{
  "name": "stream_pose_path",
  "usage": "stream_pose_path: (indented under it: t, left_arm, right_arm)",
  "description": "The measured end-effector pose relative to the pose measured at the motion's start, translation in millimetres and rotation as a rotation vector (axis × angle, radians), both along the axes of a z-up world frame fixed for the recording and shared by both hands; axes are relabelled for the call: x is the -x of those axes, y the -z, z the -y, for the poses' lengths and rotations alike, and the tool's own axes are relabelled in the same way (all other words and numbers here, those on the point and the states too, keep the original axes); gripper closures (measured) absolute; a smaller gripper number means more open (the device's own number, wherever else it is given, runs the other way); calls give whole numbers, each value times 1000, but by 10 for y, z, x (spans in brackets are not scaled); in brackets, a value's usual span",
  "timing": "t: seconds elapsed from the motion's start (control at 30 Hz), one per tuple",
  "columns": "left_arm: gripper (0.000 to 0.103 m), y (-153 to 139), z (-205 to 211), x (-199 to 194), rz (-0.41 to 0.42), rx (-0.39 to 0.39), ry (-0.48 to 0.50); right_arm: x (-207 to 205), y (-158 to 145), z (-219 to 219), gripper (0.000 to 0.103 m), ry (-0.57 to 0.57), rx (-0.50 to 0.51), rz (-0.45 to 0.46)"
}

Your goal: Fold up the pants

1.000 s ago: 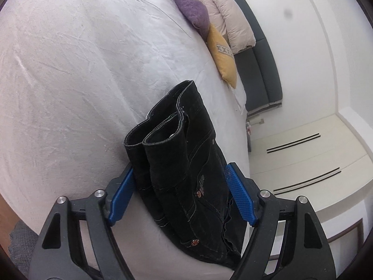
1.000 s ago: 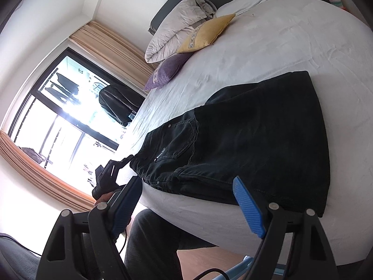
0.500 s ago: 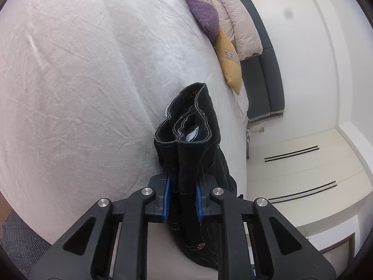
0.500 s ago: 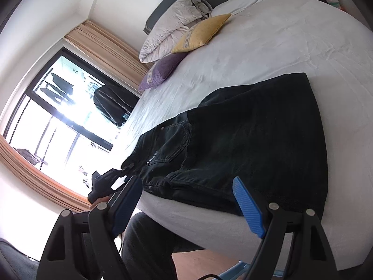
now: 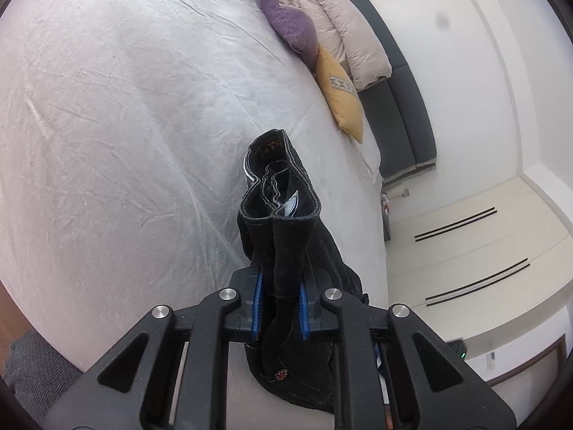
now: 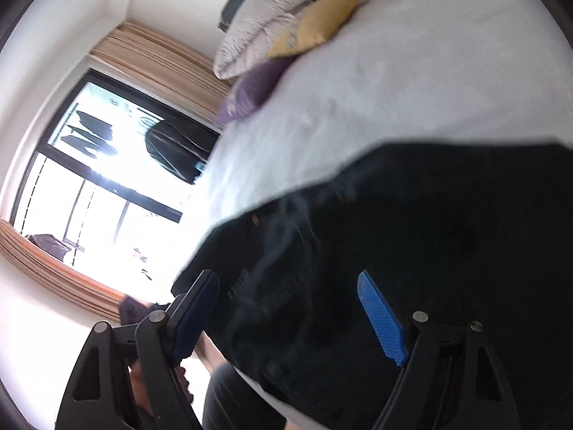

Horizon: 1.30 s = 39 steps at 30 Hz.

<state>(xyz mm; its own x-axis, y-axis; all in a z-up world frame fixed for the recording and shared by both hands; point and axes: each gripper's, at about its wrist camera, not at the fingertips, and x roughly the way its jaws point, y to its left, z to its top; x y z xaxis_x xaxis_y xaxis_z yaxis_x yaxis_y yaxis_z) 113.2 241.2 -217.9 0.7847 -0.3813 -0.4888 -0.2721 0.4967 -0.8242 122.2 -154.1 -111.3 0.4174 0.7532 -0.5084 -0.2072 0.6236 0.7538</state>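
two grippers act on the black pants [image 5: 286, 251], which lie on the bed [image 5: 107, 125]. left gripper [image 5: 279, 308], spread a second ago, now pinches the bunched waistband. right gripper [image 6: 286, 308] stays spread, now closer over the cloth; lifting can begin.

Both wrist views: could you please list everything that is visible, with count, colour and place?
pants: one, black, on the bed's near edge, waistband bunched in the left gripper
bed: one, white sheet, fills most of both views
cushions: two, purple and yellow, at the head of the bed
duvet: one, beige, behind the cushions
headboard: one, dark grey, against the wall
window: one, dark frame, tan curtains, left in the right wrist view
left gripper: black, blue pads, shut on the pants
right gripper: black, blue pads, open over the pants
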Motion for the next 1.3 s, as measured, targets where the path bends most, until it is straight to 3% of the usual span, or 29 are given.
stream_pose_path:
  t: [0.1,0.23,0.27,0.3,0.33,0.4,0.43,0.53,0.6,0.73,0.83,0.87,0.93,0.97,1.07,1.13,1.3]
  left_arm:
    - [90,32,-29,13,-9,9,-10]
    - [90,72,-42,-3,-18,15,-25]
    - [90,78,-52,-7,-21,18,-28]
    - [90,80,-61,-2,-22,21,-27]
    - [90,78,-66,-5,-23,20,-26]
    - [90,70,-67,4,-21,15,-24]
    - [90,58,-59,2,-19,13,-23]
    - [90,9,-31,15,-6,14,-23]
    - [90,-50,0,27,7,8,-20]
    - [90,-284,125,41,52,-24,-2]
    - [90,-493,289,25,90,-65,31]
    - [90,-556,356,16,100,-76,43]
    - [90,-640,443,14,112,-81,56]
    - [90,-680,489,22,117,-82,63]
    - [90,-776,580,52,131,-95,77]
    - [90,-834,633,61,135,-100,81]
    - [90,-968,723,96,150,-114,93]
  right_arm:
    - [-394,16,-38,19,-34,-68,-27]
    - [-822,451,-54,22,-7,9,-177]
    - [-912,597,31,28,20,39,-206]
    - [-947,661,142,44,54,40,-220]
    - [-945,679,241,51,89,33,-224]
    - [-864,599,581,48,238,37,-199]
    - [-834,544,674,40,272,43,-189]
    - [-542,278,872,18,265,-58,-114]
    - [-331,146,902,15,234,-91,-70]
    - [145,219,892,13,170,-197,-108]
    - [478,526,582,11,66,-235,-196]
    - [587,576,436,13,20,-165,-178]
    - [861,435,155,14,-70,60,-24]
    - [924,410,106,13,-90,79,-20]
    - [1104,316,147,12,-144,25,-62]
    - [1180,233,302,13,-157,-65,-78]
    - [1411,121,888,13,-19,-176,-39]
